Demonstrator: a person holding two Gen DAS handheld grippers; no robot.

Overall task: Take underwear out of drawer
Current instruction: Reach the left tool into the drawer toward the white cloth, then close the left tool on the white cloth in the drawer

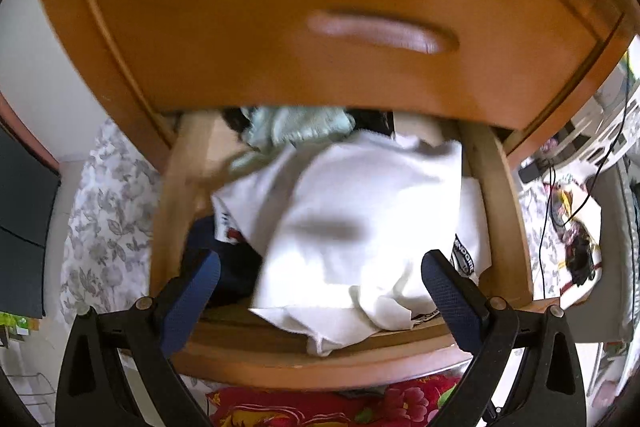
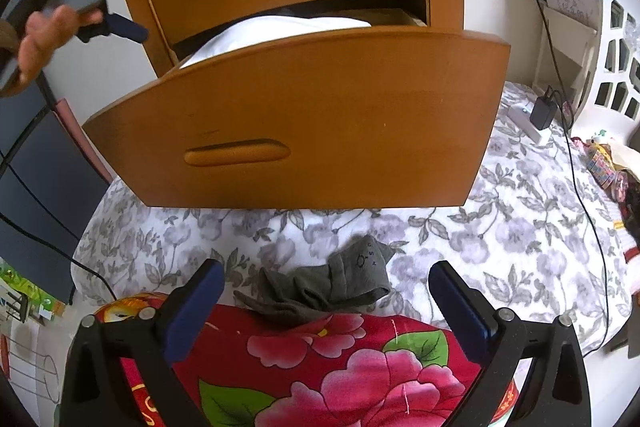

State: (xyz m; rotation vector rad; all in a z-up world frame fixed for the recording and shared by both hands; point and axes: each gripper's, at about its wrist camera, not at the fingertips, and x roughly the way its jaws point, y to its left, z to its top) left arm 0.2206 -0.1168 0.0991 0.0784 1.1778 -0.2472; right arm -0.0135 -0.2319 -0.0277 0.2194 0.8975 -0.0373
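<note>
The lower drawer [image 1: 500, 211] of an orange wooden cabinet is pulled out and stuffed with clothes. A white garment [image 1: 360, 219] with a printed black waistband lies on top, with pale green cloth [image 1: 296, 129] behind it and dark blue cloth [image 1: 204, 239] at the left. My left gripper [image 1: 320, 267] hovers open above the white garment, a finger on each side. In the right wrist view the drawer front [image 2: 320, 115] faces me and white cloth [image 2: 272, 31] bulges over it. My right gripper [image 2: 326, 281] is open over a grey garment [image 2: 332, 287] lying on the bed.
A hand holds the left gripper [image 2: 120, 23] at upper left of the right wrist view. A shut upper drawer [image 1: 320, 27] overhangs the open one. A red floral cushion [image 2: 340, 367] lies below. Cables, a charger [image 2: 542, 113] and a white basket [image 2: 616, 67] sit right on the floral sheet [image 2: 500, 227].
</note>
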